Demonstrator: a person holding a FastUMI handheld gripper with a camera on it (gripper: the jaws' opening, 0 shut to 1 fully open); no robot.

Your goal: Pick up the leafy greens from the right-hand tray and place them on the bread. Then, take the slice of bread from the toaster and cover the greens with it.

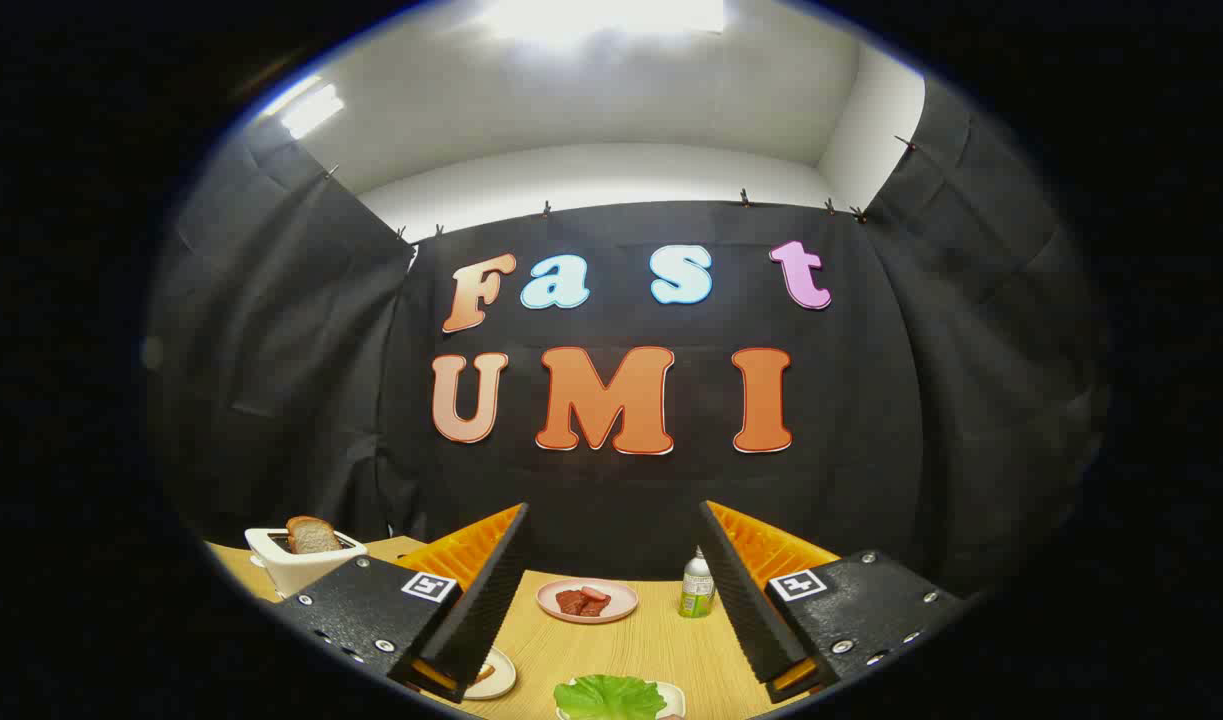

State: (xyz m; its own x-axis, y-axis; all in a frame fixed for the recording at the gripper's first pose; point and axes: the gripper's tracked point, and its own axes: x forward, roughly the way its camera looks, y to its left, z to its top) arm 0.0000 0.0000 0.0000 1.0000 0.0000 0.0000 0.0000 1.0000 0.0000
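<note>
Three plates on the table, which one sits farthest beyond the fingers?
The pink plate holding meat pieces, by the bottle. The leafy greens plate and the small plate lie nearer the open hand-held gripper.

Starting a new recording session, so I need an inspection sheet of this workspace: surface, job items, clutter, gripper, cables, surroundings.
Surface: wooden table, bare between the fingers.
Job's things: leafy greens on a white tray between the fingers; bread slice upright in the white toaster; small white plate by the left finger, contents unclear.
Clutter: pink plate with reddish pieces; small bottle.
Grippers: gripper open, holding nothing.
Cables: nothing seen.
Surroundings: black cloth wall.
</note>
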